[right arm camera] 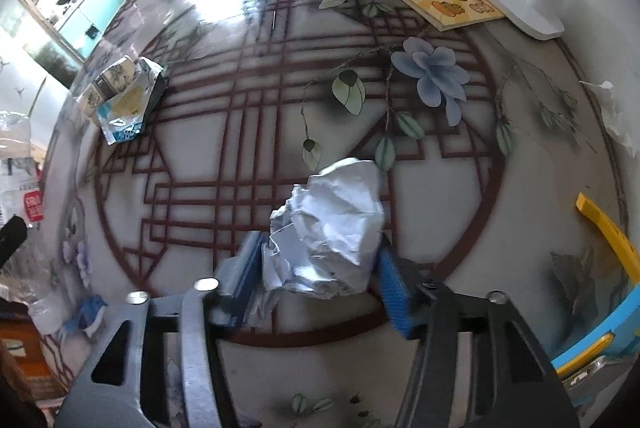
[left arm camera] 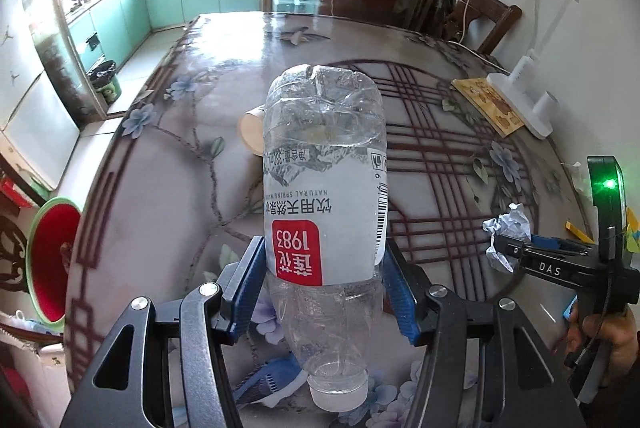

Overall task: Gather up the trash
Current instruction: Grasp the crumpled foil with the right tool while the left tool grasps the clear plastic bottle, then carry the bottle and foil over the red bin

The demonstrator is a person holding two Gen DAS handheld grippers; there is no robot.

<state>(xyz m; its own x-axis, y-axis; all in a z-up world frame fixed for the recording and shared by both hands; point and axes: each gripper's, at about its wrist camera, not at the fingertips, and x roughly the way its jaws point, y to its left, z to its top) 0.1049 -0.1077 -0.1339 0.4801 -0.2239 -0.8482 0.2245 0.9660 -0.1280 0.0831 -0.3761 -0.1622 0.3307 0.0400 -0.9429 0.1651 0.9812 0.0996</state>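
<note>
**Both grippers loaded, no bin in front of them**

Round and glossy, the dining table with its painted dark-red lattice circle fills both views, and a kitchen with green cabinets lies behind it. I use this lattice circle as the landmark.

The left gripper is closed on a crushed clear plastic water bottle with a red-and-white label. The blue pads press the label from both sides. The long axis of the bottle runs along the fingers: the white cap points back toward the camera and the dented base points away, over the edge of the lattice circle on the kitchen side.

The right gripper is clamped on a crumpled ball of white paper, held above the near rim of the lattice circle.

More trash lies on the table. A torn blue-and-white wrapper with a small printed carton sits at the kitchen-side rim of the circle. A tan paper cup on its side shows just behind the bottle. White tissue scraps lie outside the circle, toward the wall.

I judge that both grippers must unload before they can take anything more. No certain bin shows; a red-and-green bowl-shaped container sits off the table edge, on the side of the left gripper, so that hand seems nearer to it.
</note>
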